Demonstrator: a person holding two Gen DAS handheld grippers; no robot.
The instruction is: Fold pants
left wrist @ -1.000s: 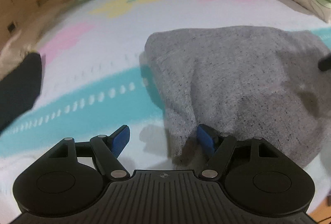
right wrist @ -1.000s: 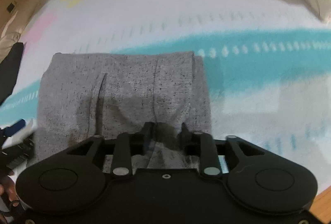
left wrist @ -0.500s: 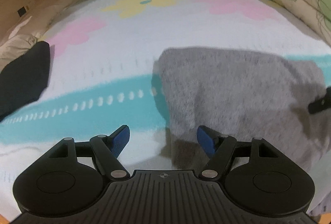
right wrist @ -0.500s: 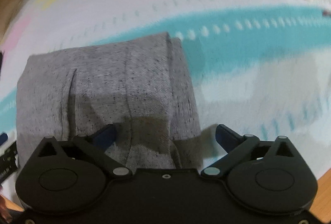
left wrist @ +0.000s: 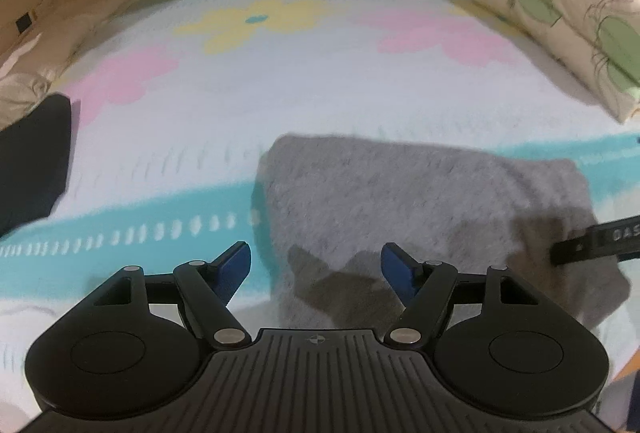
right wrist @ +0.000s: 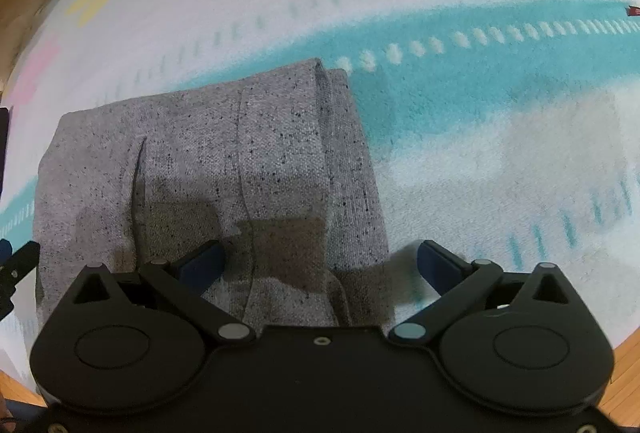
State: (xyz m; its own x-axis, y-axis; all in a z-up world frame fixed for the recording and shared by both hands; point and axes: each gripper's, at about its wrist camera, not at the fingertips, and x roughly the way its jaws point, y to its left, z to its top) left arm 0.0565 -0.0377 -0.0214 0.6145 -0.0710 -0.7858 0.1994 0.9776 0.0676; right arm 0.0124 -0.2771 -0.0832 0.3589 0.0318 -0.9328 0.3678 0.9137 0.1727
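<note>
The grey speckled knit pants (right wrist: 224, 169) lie folded into a thick rectangular bundle on a white bed blanket (left wrist: 320, 81) patterned with a turquoise band and pink and yellow flowers. The right gripper (right wrist: 320, 265) hangs over the bundle's near right edge, its blue-padded fingers (right wrist: 200, 265) spread wide and gripping nothing. The left gripper (left wrist: 316, 269) hovers over the bundle's near left corner, fingers (left wrist: 232, 265) moderately apart and empty. A black folded cloth (left wrist: 32, 161) lies well apart at the left; cream leaf-printed pillows (left wrist: 560, 17) sit at the far right.
</note>
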